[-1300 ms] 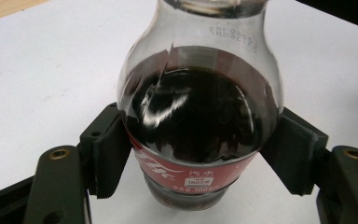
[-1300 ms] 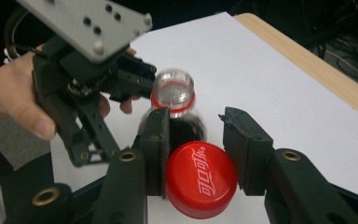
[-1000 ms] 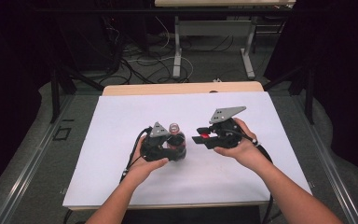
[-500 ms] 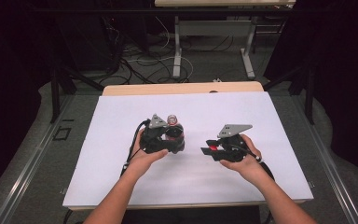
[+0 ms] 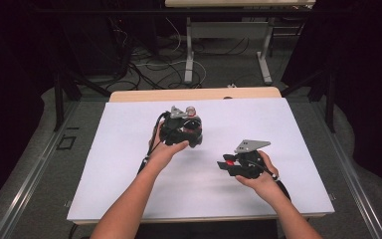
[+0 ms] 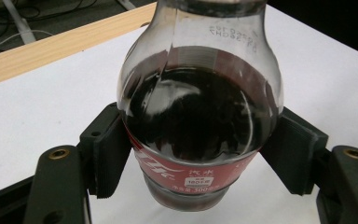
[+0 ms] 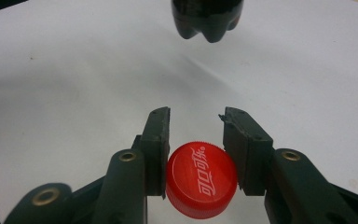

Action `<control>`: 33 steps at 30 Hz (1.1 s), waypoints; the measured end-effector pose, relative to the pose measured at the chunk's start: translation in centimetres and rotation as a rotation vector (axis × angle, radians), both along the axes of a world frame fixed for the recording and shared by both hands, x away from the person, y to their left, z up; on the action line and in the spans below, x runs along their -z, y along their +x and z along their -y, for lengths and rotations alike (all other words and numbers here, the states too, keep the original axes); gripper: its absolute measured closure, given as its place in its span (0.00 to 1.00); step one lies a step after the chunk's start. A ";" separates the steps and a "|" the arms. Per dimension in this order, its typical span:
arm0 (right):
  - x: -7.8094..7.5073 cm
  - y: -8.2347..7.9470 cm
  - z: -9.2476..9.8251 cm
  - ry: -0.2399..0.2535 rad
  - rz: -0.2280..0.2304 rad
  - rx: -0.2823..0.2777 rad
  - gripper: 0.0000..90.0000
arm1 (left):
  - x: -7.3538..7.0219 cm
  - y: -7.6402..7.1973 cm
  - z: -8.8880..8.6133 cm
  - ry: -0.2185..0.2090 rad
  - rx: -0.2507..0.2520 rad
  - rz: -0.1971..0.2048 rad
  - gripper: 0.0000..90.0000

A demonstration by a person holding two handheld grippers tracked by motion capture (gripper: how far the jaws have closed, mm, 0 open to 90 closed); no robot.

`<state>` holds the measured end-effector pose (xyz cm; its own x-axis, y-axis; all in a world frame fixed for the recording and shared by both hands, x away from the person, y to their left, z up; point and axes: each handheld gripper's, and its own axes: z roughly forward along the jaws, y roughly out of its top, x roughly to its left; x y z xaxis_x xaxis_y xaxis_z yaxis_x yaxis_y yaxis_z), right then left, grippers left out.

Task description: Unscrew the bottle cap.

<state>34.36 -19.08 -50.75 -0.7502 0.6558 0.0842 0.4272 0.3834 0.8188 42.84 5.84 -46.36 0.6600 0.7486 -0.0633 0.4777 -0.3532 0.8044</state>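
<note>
Holding the red plastic screw cap [image 7: 202,179] clamped in our right gripper [image 5: 231,166], we see the dark cola bottle [image 6: 199,116], gripped by our left gripper [image 5: 191,130], lying ahead and apart.

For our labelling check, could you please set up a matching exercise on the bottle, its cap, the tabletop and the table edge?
Things:
1. cola bottle
2. bottle cap
3. table cover
4. table edge

Descriptions:
A. bare pale wood
B. white
C. red, clamped in the right gripper
D. holds dark liquid, clamped in the left gripper

Pairs: 1-D, 2-C, 3-B, 4-A
</note>
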 end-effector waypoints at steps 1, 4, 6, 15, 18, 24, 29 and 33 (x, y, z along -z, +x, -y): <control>0.0 0.0 0.1 -0.002 -0.005 -0.005 0.68 | 0.3 0.3 0.3 -0.004 -0.004 0.006 0.34; 0.3 0.0 0.0 -0.002 0.008 0.002 0.68 | 1.1 1.0 0.9 -0.005 -0.015 0.011 0.33; 0.3 0.0 0.1 0.000 0.003 0.007 0.68 | 1.6 1.5 1.2 0.002 -0.021 0.013 0.33; 0.9 0.0 0.2 0.008 -0.004 0.012 0.68 | 3.5 2.8 2.6 0.001 -0.052 0.012 0.33; 1.0 -0.1 0.2 0.009 -0.005 0.016 0.68 | 3.9 3.0 2.8 0.019 -0.059 0.023 0.33; 1.0 0.0 0.3 0.001 -0.008 0.014 0.68 | 4.7 3.0 2.9 0.038 -0.055 0.003 0.33; 1.2 -0.1 0.3 0.003 -0.008 0.015 0.68 | 4.8 2.9 2.8 0.053 -0.047 0.010 0.33; 1.3 -0.1 0.2 0.002 -0.013 0.014 0.68 | 5.0 2.7 2.8 0.036 -0.052 0.009 0.32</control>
